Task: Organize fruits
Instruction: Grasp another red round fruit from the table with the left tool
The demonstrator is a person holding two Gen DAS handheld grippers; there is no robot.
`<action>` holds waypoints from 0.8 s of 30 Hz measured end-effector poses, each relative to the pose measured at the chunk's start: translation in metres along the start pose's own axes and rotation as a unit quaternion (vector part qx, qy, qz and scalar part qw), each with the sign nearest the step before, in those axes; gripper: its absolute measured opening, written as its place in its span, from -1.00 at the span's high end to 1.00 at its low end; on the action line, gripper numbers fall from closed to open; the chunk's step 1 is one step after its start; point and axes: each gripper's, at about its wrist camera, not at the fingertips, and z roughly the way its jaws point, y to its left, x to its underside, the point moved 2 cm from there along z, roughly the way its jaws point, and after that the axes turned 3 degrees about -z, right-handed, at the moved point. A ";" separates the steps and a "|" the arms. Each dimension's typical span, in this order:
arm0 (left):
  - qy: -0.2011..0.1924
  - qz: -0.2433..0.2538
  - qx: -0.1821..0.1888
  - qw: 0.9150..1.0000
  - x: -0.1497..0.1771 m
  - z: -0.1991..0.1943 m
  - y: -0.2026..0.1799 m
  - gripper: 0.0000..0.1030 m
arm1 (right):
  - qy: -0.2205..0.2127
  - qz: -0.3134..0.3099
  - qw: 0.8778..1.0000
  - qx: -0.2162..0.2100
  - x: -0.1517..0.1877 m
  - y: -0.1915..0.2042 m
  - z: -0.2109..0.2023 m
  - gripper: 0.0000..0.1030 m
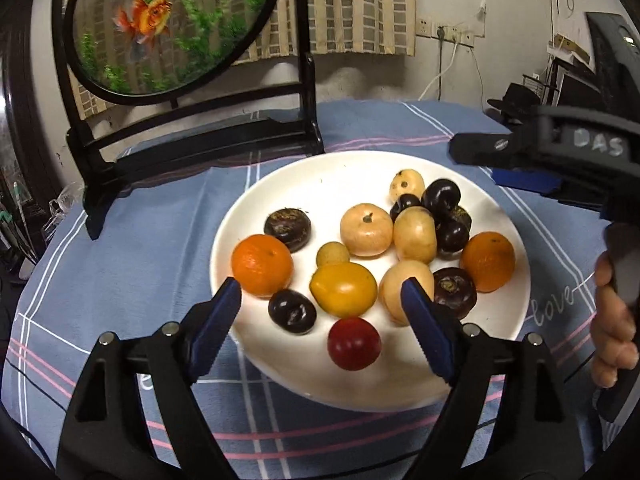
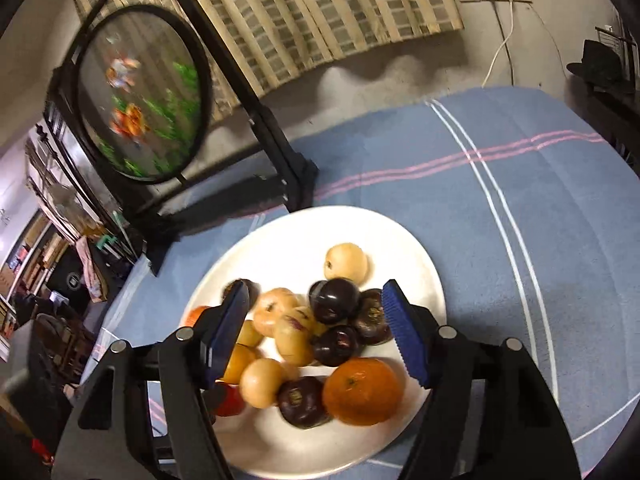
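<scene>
Both grippers hang with jaws wide and empty over a full plate of fruit.

From the blue checked counter (image 1: 120,280) inward: the white plate (image 1: 280,184) fills mid-frame, heaped with fruits (image 1: 366,230); the left gripper (image 1: 322,328) frames a yellow one (image 1: 343,289), the right gripper (image 2: 316,332) the dark plums (image 2: 334,300). They look smooth, round and apt to roll (take each across its widest part, gently). The cloth reads "love" (image 1: 554,304); the right tool, "DAS" (image 1: 598,145).
</scene>
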 end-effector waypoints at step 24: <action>0.016 0.075 0.010 0.997 0.108 -0.090 -0.024 -0.79 | 0.010 0.111 0.989 -0.102 0.112 -0.013 -0.140 -0.83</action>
